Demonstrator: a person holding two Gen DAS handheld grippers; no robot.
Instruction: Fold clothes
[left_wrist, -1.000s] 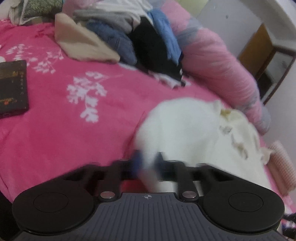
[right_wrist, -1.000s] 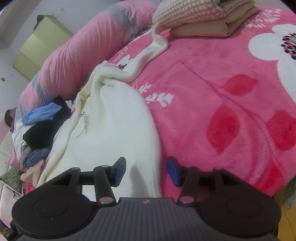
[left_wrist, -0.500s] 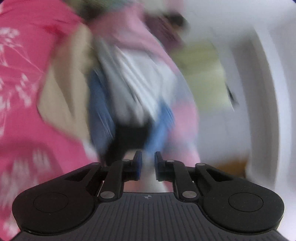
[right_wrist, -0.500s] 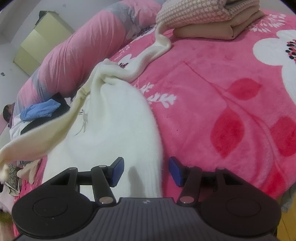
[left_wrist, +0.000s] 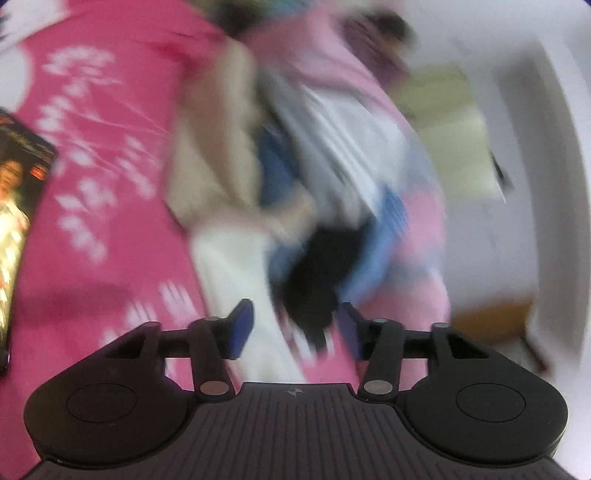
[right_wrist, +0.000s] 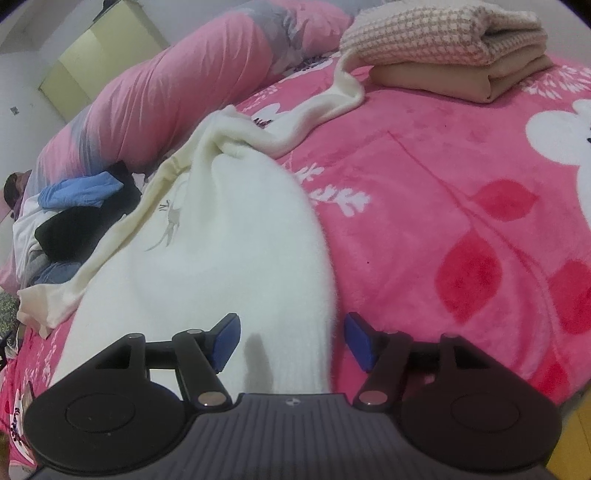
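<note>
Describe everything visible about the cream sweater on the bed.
The cream sweater looks fluffy and soft, with small embroidered figures near its front edge. It lies unfolded and rumpled on the pink floral blanket, one sleeve trailing toward the folded stack, its other edge against a clothes pile. Its hem sits between the right tool's opening jaws, ungripped.

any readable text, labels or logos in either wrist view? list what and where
None legible.
Dark rectangular printed cover at the left edge of the left wrist view, lying on the pink floral blanket: carries red lettering, too blurred to read.
Small round mark on each grey ribbed gripper body: a symbol, no words.
</note>
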